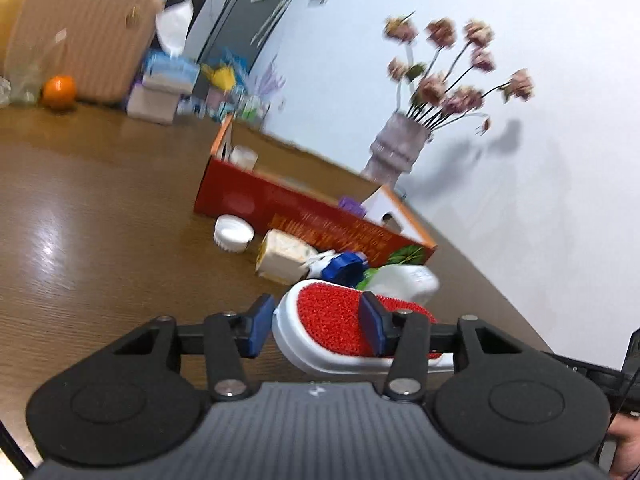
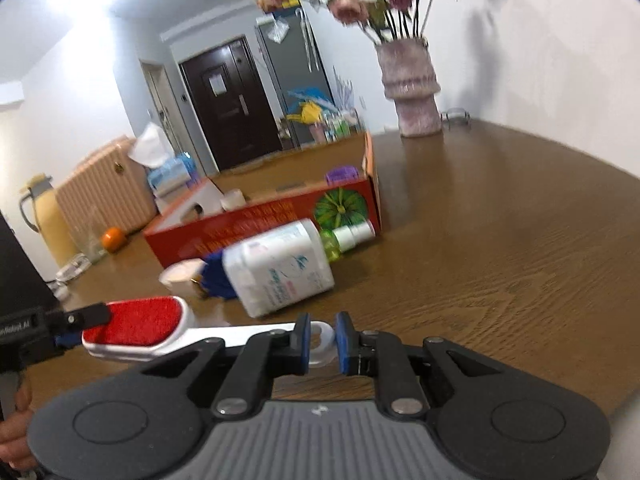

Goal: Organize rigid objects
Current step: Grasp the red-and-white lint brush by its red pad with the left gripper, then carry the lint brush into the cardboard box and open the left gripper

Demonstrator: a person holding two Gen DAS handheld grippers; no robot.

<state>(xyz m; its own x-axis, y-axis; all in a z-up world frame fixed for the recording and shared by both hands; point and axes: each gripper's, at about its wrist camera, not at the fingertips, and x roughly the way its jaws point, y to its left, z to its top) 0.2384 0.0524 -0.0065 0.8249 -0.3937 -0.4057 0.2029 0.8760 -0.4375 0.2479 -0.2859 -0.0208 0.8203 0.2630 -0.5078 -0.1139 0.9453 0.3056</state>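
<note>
A brown wooden table (image 2: 500, 240) carries a red open box (image 2: 264, 220). Just before the box lie a white bottle (image 2: 280, 268), a green spray bottle (image 2: 344, 238), a white cap (image 1: 233, 233) and a cream carton (image 1: 282, 256). A vase (image 2: 410, 88) stands near the wall; an orange (image 1: 59, 91) sits well apart.
</note>
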